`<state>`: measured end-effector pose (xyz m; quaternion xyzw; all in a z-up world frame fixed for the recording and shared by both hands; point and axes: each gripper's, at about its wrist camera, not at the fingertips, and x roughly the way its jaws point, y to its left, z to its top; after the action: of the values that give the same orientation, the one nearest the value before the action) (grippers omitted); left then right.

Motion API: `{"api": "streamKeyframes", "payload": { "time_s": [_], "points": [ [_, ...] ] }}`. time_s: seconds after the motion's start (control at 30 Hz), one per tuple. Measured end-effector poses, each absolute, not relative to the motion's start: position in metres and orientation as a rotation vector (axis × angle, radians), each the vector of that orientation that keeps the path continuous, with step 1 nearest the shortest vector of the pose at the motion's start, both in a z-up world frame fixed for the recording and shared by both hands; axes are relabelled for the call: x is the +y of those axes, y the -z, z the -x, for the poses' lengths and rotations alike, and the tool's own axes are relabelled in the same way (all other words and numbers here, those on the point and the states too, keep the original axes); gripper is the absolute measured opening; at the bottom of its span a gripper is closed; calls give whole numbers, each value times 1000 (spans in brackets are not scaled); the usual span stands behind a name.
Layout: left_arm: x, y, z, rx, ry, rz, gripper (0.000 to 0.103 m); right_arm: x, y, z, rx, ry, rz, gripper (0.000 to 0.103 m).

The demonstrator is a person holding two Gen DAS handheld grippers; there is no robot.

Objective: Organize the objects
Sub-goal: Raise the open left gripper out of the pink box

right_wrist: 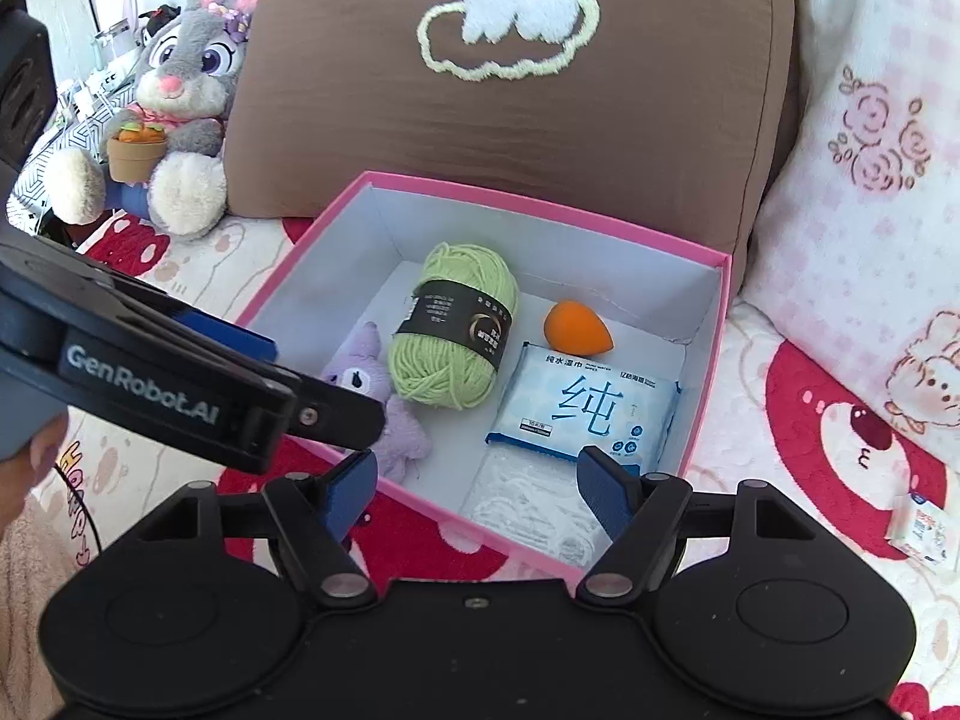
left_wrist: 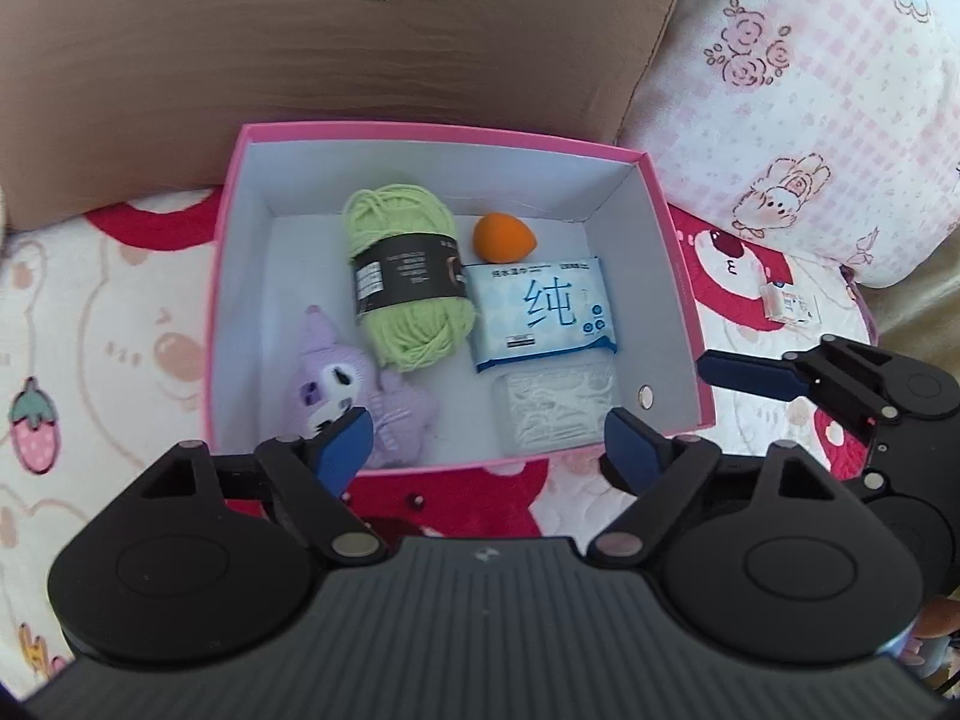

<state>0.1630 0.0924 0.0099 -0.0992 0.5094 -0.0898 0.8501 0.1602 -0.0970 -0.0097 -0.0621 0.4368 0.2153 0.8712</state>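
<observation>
A pink box (left_wrist: 684, 276) (right_wrist: 708, 396) with white inside sits on the bed. In it lie a green yarn ball (left_wrist: 405, 282) (right_wrist: 450, 336), an orange sponge egg (left_wrist: 503, 234) (right_wrist: 576, 327), a blue wet-wipes pack (left_wrist: 540, 312) (right_wrist: 585, 408), a clear packet of floss picks (left_wrist: 555, 405) (right_wrist: 528, 504) and a purple plush toy (left_wrist: 336, 384) (right_wrist: 384, 396). My left gripper (left_wrist: 489, 450) (right_wrist: 240, 354) is open and empty at the box's near edge. My right gripper (right_wrist: 477, 492) is open and empty just over the near rim; it shows in the left wrist view (left_wrist: 756, 372) to the right of the box.
A small white packet (left_wrist: 792, 303) (right_wrist: 921, 525) lies on the bedspread right of the box. A brown cushion (left_wrist: 336, 48) (right_wrist: 516, 90) stands behind the box, a pink patterned pillow (left_wrist: 810, 108) to its right. A grey bunny plush (right_wrist: 174, 96) sits at back left.
</observation>
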Motion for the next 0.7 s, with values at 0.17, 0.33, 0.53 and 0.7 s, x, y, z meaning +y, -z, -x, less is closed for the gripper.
{"api": "streamKeyframes", "payload": {
  "time_s": [0.17, 0.33, 0.53, 0.7],
  "points": [
    [98, -37, -139, 1027, 190, 187, 92, -102, -10, -138, 872, -453, 113, 78],
    [92, -54, -117, 989, 193, 114, 95, -106, -27, -120, 890, -466, 121, 78],
    [87, -51, -97, 1022, 174, 70, 95, -112, -43, -93, 871, -469, 175, 86],
    [77, -52, -79, 1035, 191, 45, 98, -119, -47, -70, 871, -495, 180, 89]
  ]
}}
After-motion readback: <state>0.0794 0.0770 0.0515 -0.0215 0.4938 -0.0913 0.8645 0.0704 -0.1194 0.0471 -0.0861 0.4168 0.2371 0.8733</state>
